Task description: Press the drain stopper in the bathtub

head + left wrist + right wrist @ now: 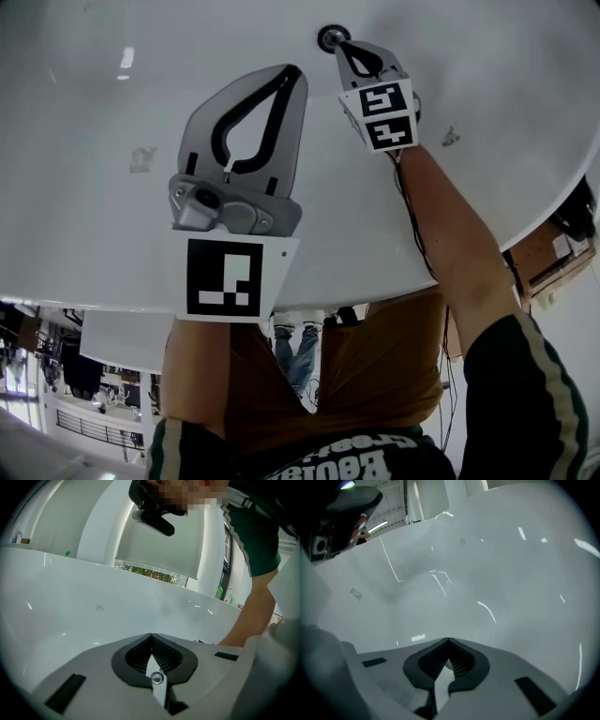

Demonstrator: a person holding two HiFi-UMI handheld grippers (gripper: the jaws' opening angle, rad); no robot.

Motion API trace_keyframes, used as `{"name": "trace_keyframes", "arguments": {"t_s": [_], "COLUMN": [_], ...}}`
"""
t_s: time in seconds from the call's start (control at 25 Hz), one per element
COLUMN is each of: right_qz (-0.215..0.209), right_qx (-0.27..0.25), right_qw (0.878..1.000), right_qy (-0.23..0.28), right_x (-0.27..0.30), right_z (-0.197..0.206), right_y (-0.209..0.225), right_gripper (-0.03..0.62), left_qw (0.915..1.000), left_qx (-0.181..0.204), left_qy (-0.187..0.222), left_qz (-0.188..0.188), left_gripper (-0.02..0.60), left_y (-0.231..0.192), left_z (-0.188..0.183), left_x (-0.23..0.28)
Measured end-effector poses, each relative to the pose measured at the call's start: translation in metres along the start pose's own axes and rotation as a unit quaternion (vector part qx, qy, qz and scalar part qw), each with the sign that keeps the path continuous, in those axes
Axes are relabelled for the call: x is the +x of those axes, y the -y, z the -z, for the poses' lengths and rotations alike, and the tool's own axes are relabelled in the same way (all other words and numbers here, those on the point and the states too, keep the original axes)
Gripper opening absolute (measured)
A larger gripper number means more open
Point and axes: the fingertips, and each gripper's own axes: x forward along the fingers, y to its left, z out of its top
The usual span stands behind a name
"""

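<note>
Head view, looking down into the white bathtub (84,122). The drain stopper (328,37) lies at the far end of the tub floor, at the top edge of the view: a small round disc with a dark ring and a paler, glossy centre.

My right gripper (343,46) reaches to it with my forearm (450,225) stretched out. Its closed tips lie at the stopper's right rim; I cannot tell whether they touch it. In the right gripper view the jaws (448,640) meet at the tips with nothing between them.

My left gripper (294,73) hangs over bare tub floor, nearer to me and well apart from the stopper. Its jaws (151,634) are likewise pressed together and empty.
</note>
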Motion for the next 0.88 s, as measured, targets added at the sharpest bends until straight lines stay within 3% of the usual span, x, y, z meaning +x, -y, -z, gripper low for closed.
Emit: {"name": "trace_keyframes", "arguments": {"t_s": [0.28, 0.52, 0.88], "right_qz": [-0.006, 0.003, 0.007], "right_qx": [-0.051, -0.061, -0.073], "right_qw": [0.996, 0.990, 0.986], "right_qy": [-0.075, -0.124, -0.150], "right_x": [0.049, 0.075, 0.079], "right_z": [0.038, 0.058, 0.063], "right_y": [0.008, 0.011, 0.020], "right_gripper": [0.009, 0.008, 0.009], "left_qw": [0.9999, 0.9999, 0.9996], "left_qx": [-0.007, -0.003, -0.010], "left_qy": [-0.008, -0.010, -0.027], "left_qz": [-0.006, -0.004, -0.006], "left_gripper": [0.008, 0.008, 0.008], "left_y": [-0.010, -0.022, -0.025], "left_z": [0.003, 0.014, 0.022], "left_x": [0.003, 0.003, 0.000]}}
